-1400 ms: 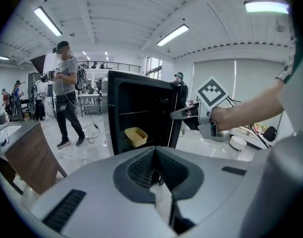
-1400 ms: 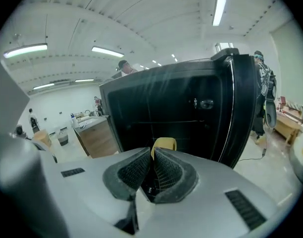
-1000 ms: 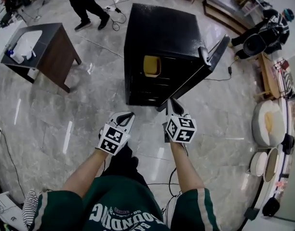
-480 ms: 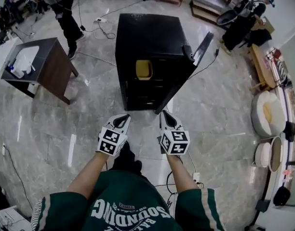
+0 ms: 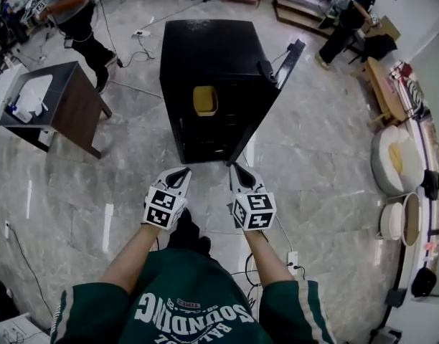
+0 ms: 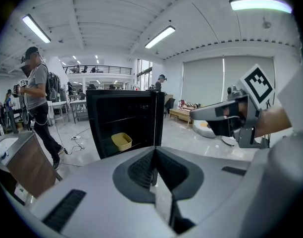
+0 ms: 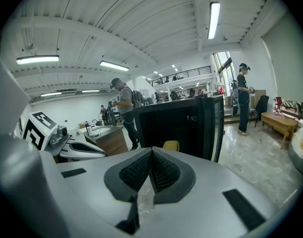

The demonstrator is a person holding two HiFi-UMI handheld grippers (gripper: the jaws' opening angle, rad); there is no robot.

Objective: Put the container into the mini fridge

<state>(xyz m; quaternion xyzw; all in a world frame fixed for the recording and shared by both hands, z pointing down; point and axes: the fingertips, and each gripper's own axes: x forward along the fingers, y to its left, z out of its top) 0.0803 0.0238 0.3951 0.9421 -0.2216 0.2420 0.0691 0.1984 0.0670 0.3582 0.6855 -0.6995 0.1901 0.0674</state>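
The black mini fridge [image 5: 209, 63] stands on the marble floor with its door [image 5: 266, 99] swung open to the right. A yellow container [image 5: 204, 100] sits on an upper shelf inside; it also shows in the left gripper view [image 6: 122, 141] and partly in the right gripper view [image 7: 171, 146]. My left gripper [image 5: 182, 173] and right gripper [image 5: 236, 169] hover side by side, well short of the fridge front and pointing toward it. Both are shut with nothing between the jaws, as the left gripper view [image 6: 155, 150] and right gripper view [image 7: 151, 150] confirm.
A brown table [image 5: 58, 106] with white items stands at the left. White round cushions [image 5: 395, 167] line the right wall. Cables and a power strip [image 5: 293, 262] lie on the floor near my feet. People stand at the far left and far right.
Both grippers have drawn back from the fridge and sit lower in the head view. The fridge now appears farther off. Both grippers stay shut and the container stays on its shelf.
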